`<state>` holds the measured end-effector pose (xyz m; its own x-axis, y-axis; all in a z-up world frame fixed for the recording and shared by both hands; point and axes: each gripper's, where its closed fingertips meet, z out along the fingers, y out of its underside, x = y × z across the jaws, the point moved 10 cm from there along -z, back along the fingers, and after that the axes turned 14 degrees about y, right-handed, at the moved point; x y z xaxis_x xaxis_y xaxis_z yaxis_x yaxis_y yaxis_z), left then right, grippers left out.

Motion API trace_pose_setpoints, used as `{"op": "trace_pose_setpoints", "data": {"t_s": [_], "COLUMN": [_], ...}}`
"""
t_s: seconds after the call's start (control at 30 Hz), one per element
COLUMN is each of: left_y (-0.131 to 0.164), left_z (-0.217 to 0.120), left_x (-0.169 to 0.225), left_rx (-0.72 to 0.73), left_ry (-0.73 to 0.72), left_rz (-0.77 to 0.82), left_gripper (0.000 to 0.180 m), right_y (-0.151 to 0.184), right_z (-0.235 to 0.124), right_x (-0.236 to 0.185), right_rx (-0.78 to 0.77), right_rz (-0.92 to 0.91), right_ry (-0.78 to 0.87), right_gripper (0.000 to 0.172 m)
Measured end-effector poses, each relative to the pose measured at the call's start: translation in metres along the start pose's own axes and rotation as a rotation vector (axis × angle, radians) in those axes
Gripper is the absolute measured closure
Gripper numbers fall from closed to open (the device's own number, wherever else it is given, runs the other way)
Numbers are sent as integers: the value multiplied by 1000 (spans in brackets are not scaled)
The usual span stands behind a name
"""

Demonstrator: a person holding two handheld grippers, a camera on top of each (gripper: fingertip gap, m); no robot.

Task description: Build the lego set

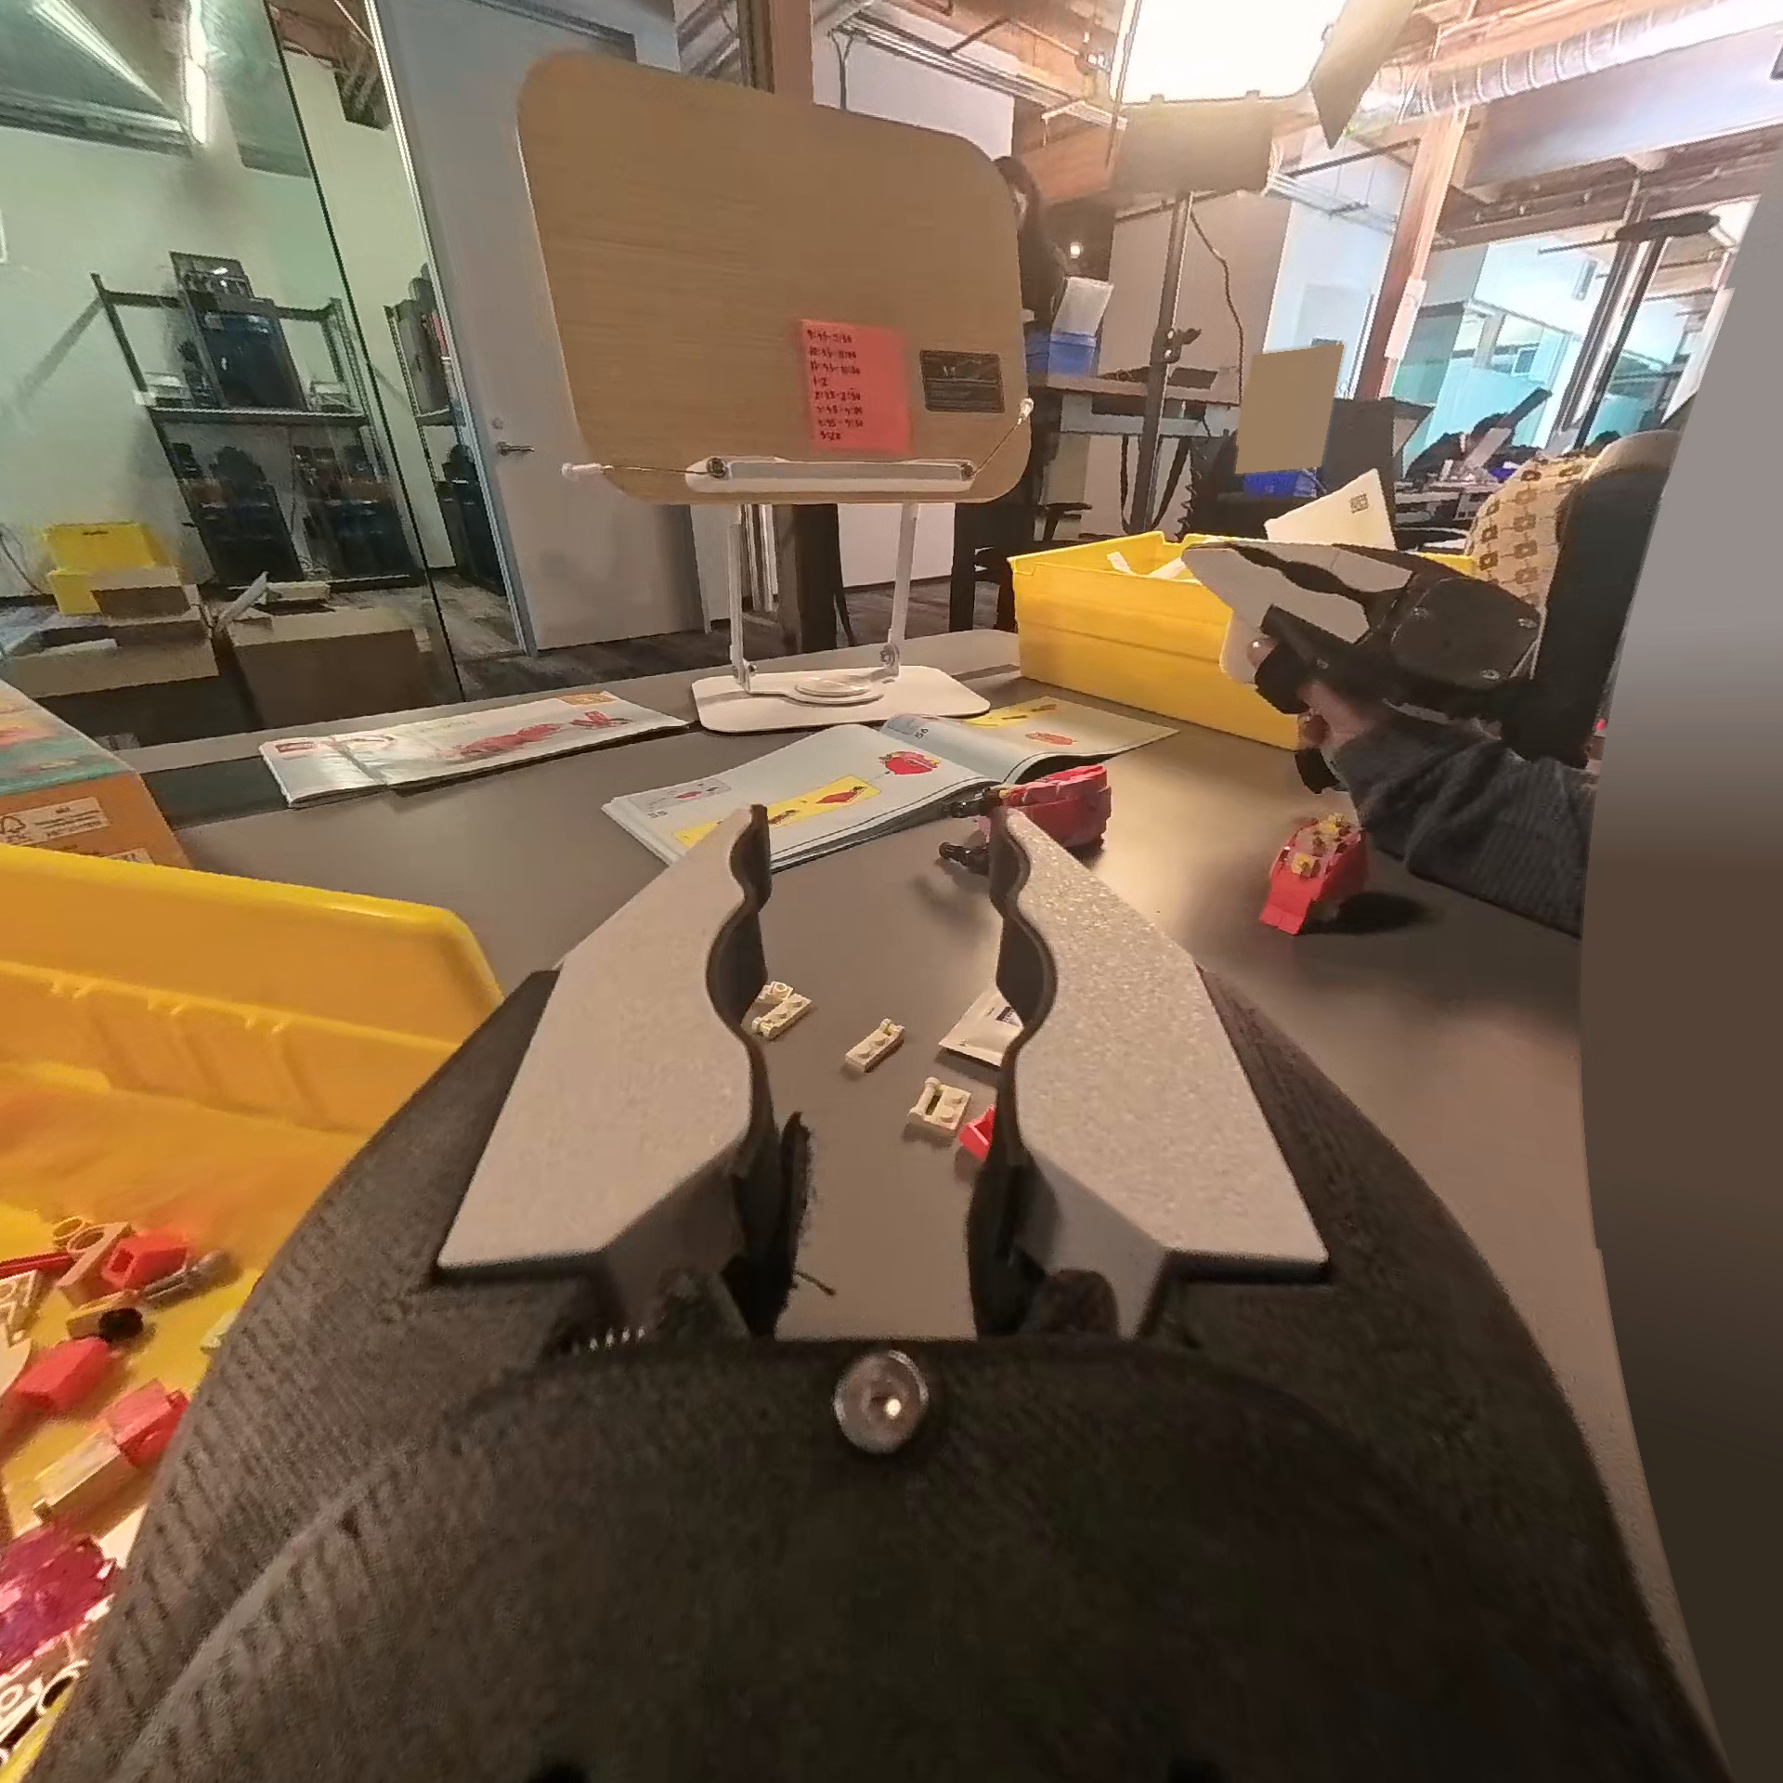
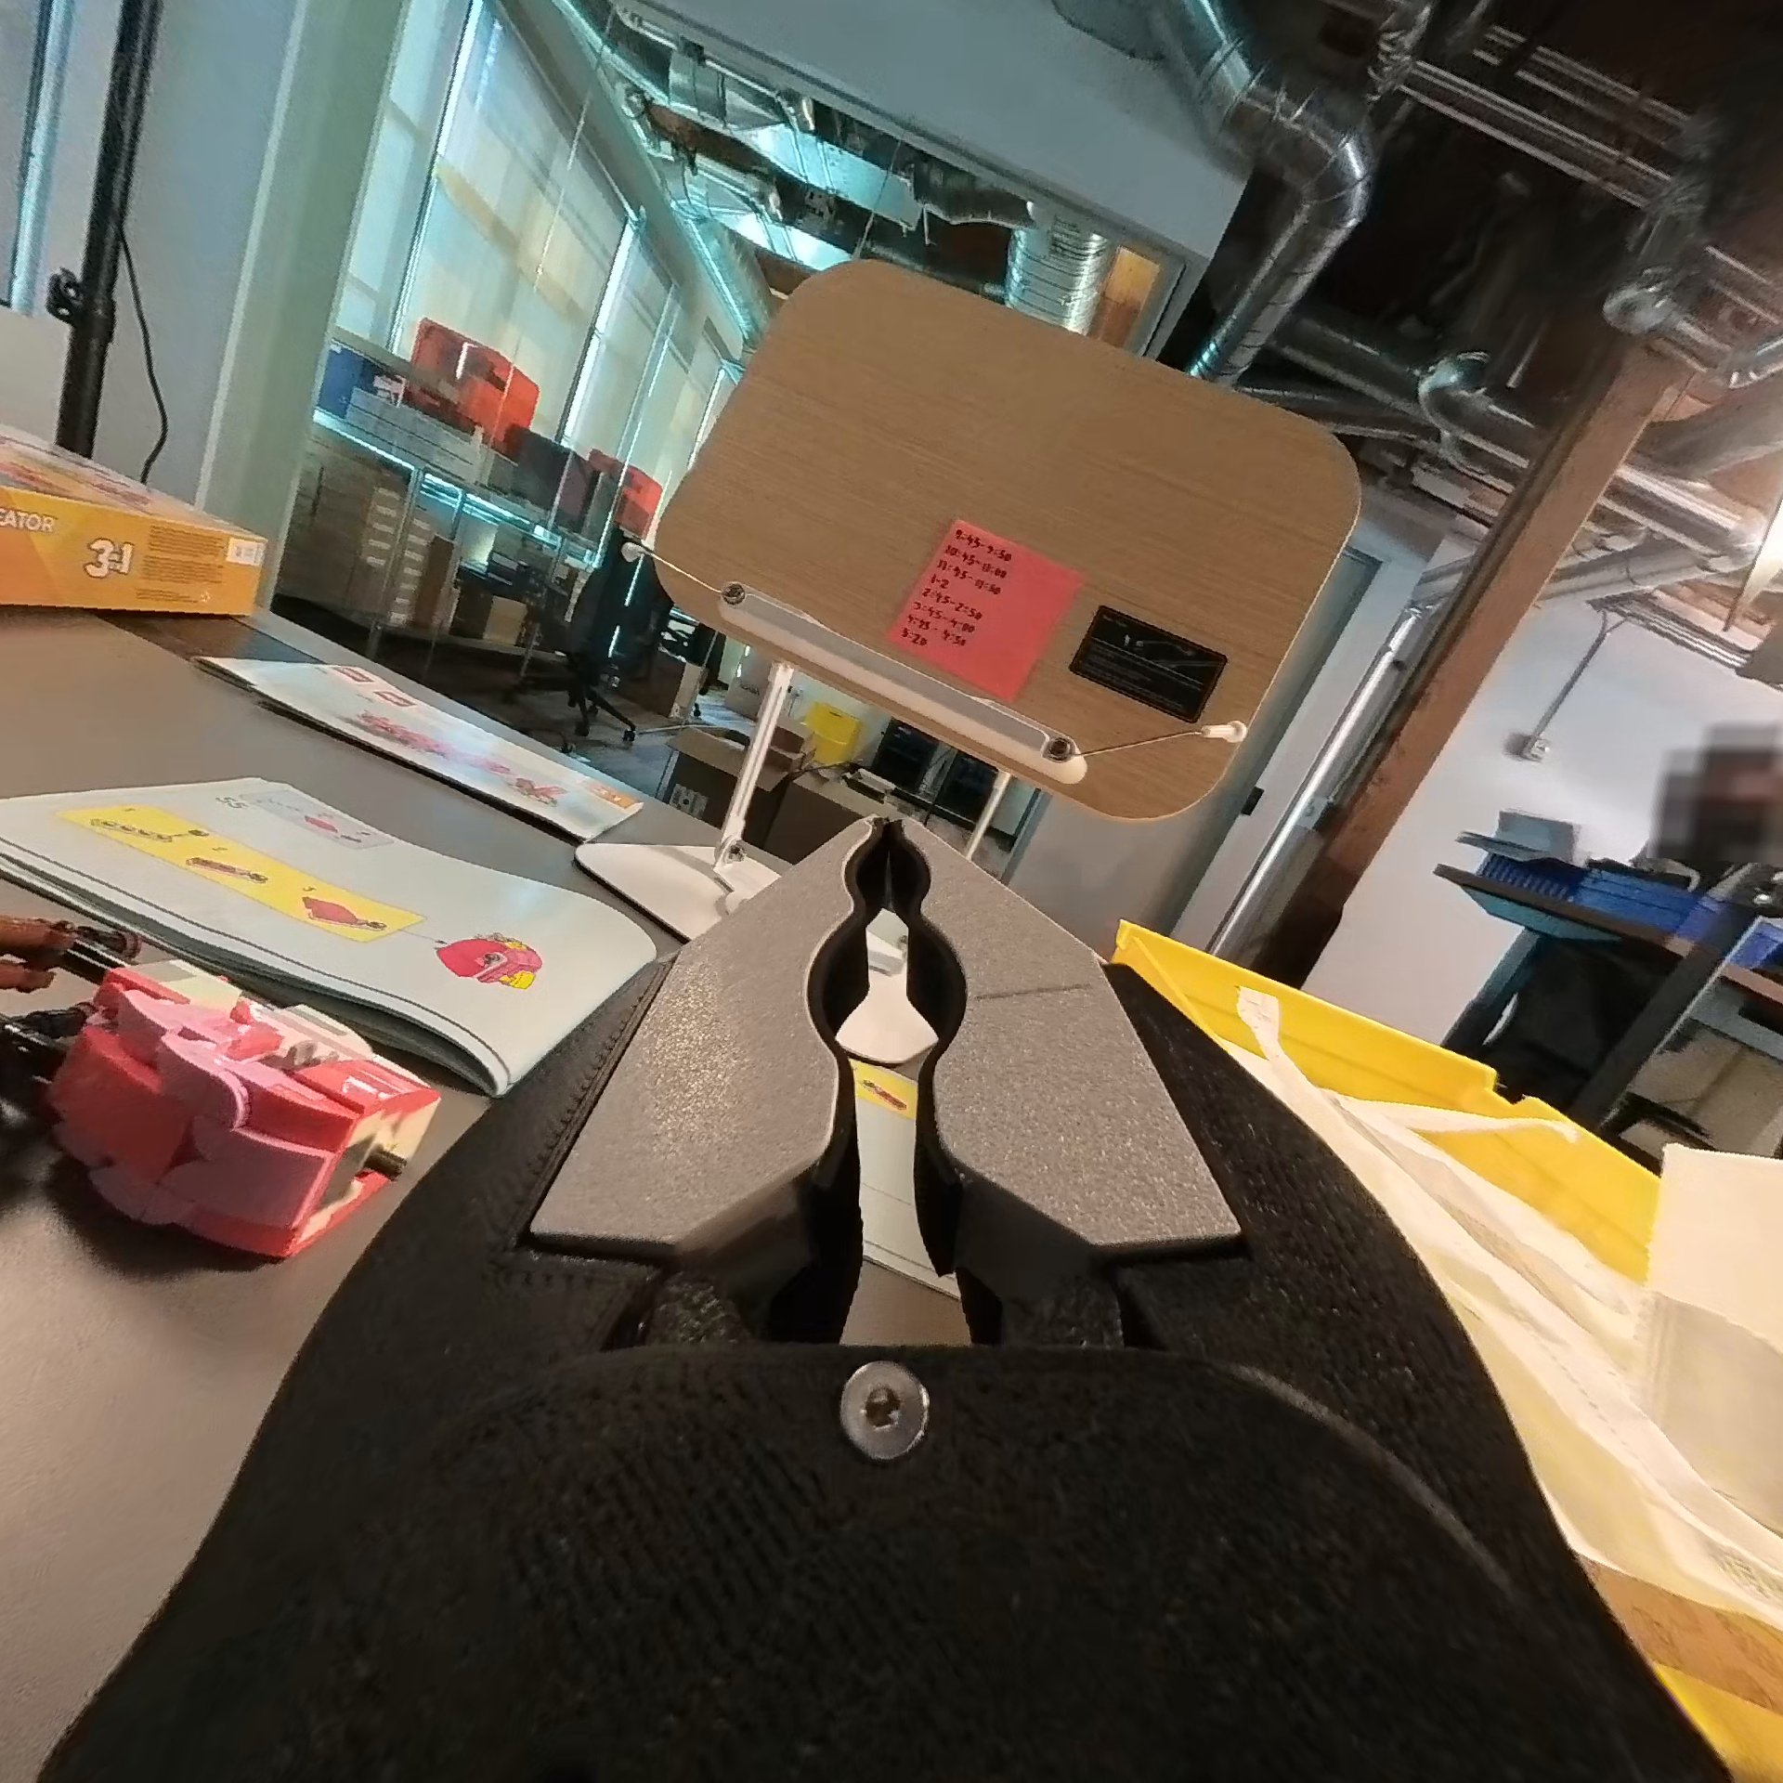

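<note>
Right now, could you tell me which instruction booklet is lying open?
The nearer booklet, beside the red brick model, lies open; the farther booklet, left of the stand, is closed.

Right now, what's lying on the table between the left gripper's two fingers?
In the left wrist view, the left gripper stands open over dark table. Between its fingers lie three small cream bricks, untouched, with a red piece by the right finger.
</note>
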<state>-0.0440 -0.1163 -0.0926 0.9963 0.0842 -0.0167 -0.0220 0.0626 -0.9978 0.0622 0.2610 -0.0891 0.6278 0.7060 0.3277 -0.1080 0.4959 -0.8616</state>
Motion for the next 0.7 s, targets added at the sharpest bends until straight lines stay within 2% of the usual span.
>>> {"op": "trace_pose_setpoints", "data": {"t_s": [0.7], "left_y": [0], "left_z": [0], "left_x": [0], "left_rx": [-5], "left_ry": [2], "left_rz": [2], "left_gripper": [136], "right_y": [1], "right_z": [1], "right_x": [-3], "right_rx": [-5], "right_rz": [-12], "right_ry": [-21], "right_gripper": [172]}}
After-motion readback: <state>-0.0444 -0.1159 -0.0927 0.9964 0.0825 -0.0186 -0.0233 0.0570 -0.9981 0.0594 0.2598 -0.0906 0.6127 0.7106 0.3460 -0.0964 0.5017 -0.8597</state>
